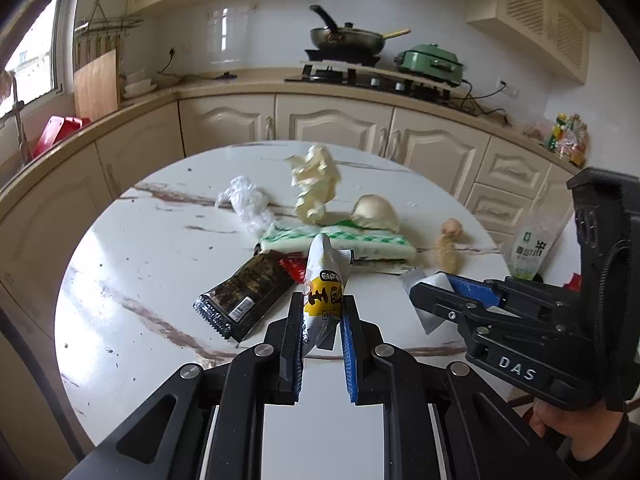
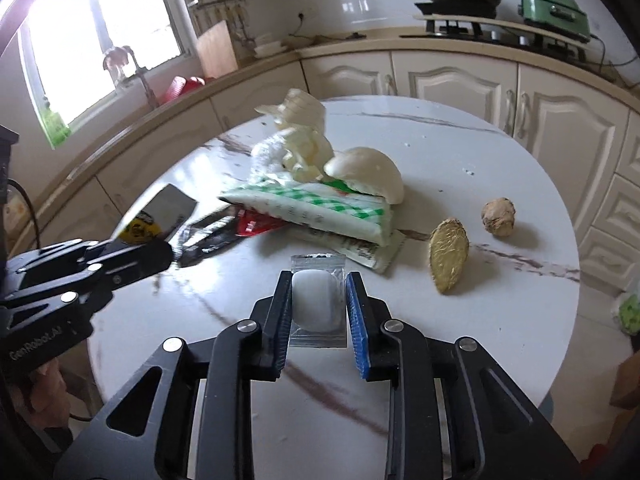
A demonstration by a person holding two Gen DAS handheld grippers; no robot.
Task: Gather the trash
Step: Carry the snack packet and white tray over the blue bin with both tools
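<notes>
So the left gripper (image 1: 320,312) is clamped tight on a yellow-and-white snack wrapper (image 1: 323,280), which sticks up out of the jaws and is clear of the table (image 1: 160,240). Just past its tips, on the left, lies a dark wrapper (image 1: 244,296) flat on the marble, with a small red packet (image 1: 294,266) beside it. Further ahead is the green-checked bag (image 1: 340,242), with crumpled paper (image 1: 316,188) and a bit of clear plastic (image 1: 244,200) behind it.

The right gripper (image 2: 318,300) has its pads closed on a small clear sachet (image 2: 316,300) with a white lump inside; it fills the gap between the fingers. Ahead of that claw sits the same green-checked bag (image 2: 320,208) with a pale bun-like thing (image 2: 368,176) on top. Off to its right are two ginger pieces (image 2: 450,254), well apart from the pile.

The near table edge is close under both claws. There's open marble to the right gripper's right and at the far side near the cabinets (image 2: 460,80).
</notes>
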